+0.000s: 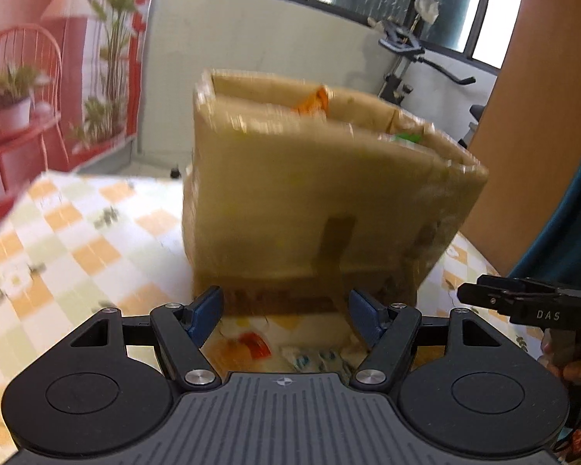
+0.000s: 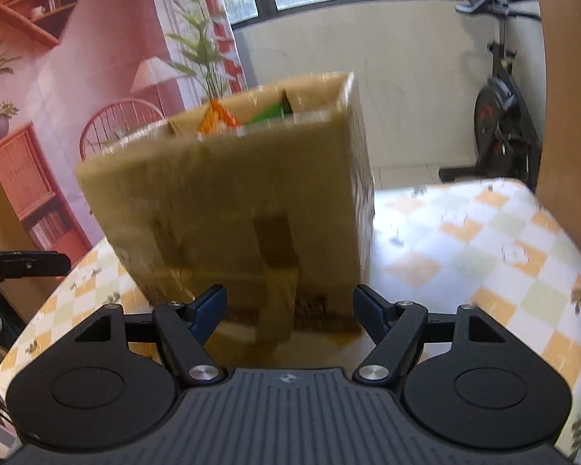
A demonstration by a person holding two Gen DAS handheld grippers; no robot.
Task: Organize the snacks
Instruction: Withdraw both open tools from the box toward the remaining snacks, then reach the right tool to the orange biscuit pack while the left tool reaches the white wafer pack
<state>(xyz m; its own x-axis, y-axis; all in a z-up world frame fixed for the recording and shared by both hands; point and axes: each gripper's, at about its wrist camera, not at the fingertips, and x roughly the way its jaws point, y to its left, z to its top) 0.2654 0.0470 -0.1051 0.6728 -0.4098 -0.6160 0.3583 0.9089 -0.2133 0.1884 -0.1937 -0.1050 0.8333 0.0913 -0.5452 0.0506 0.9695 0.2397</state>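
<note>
Two views are given. From the left wrist, the left gripper [image 1: 284, 312] is held spread, empty, before the box [image 1: 310, 201] at 12 o'clock; snacks [image 1: 310, 102] are kept inside. From the right wrist, the right gripper [image 2: 290, 310] is spread too, box [image 2: 251, 201] at 12, ready for reaching.

Box [image 1: 290, 193]: brown corrugated cardboard, matt, patched with glossy tape. Table [image 1: 77, 240]: covered in smooth checked cloth, slight sheen. Left claw [image 1: 284, 316] and right claw [image 2: 290, 314]: matt black plastic, blue pads, bright metal pivots.
</note>
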